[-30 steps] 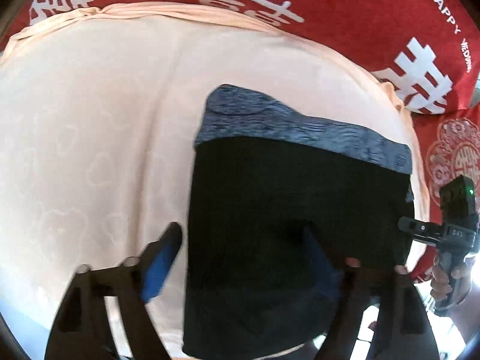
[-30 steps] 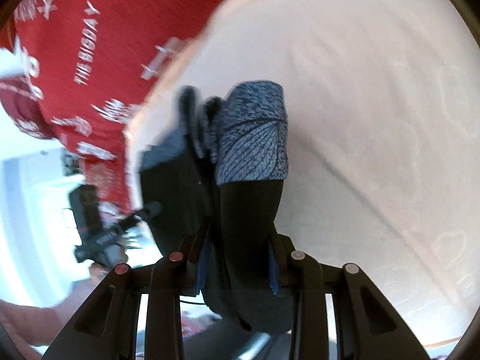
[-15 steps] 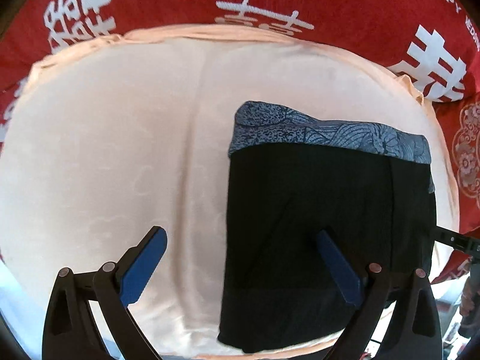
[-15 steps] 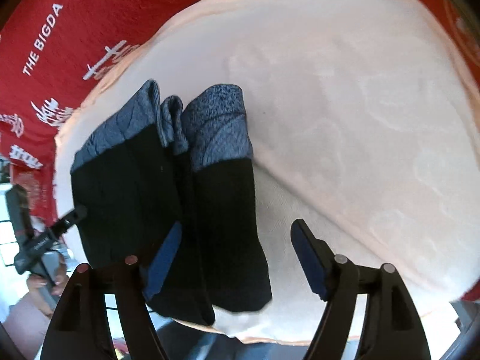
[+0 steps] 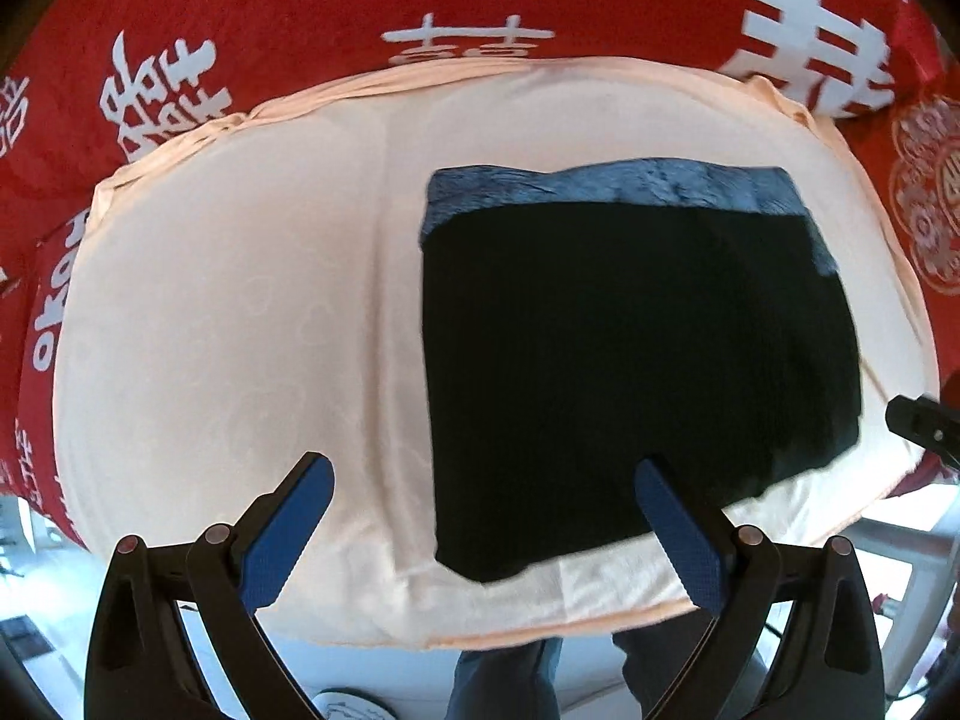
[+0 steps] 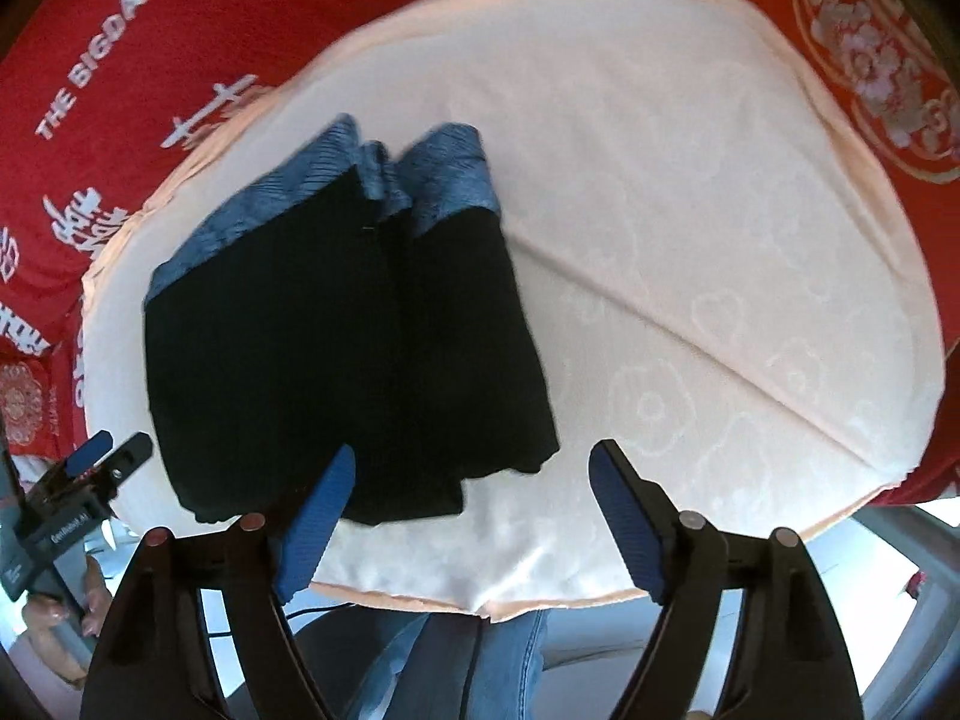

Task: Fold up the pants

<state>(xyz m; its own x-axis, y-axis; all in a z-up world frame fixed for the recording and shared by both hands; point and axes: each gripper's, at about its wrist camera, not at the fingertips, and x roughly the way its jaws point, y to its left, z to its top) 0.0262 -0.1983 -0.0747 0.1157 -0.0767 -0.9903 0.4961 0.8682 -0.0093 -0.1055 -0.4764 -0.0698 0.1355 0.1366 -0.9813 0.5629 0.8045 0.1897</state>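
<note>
One pair of pants [image 5: 630, 348] lies folded into a compact dark block with its blue-grey waistband [image 5: 612, 189] along the far edge, on the right part of the peach cloth [image 5: 240, 300] as your left wrist camera sees it. From the right wrist camera the pants [image 6: 336, 348] show at least two stacked layers, and the waistband [image 6: 372, 174] bunches where the layers meet. The near edges do not line up: one flap sits stepped back from the other at the hem closest to you.

Judging by that shape, the folding looks nearly done or done. What may be left is squaring the near corner and flattening the bunched waistband, if you want a neater stack.

Your left gripper [image 5: 480, 522] hangs with its blue pads spread wide and nothing between them, above the near edge of the cloth; its right pad overlaps the pants in the view, though contact cannot be judged. Your right gripper [image 6: 474, 510] is likewise spread and empty, just off the near right corner of the pants.

Under the peach cloth lies a red cloth [image 5: 300, 12] with white lettering. How many layers the fold holds cannot be told, since the black fabric swallows detail. Whatever worktop lies beneath both cloths is hidden, and the waistband is blurred in both views.
</note>
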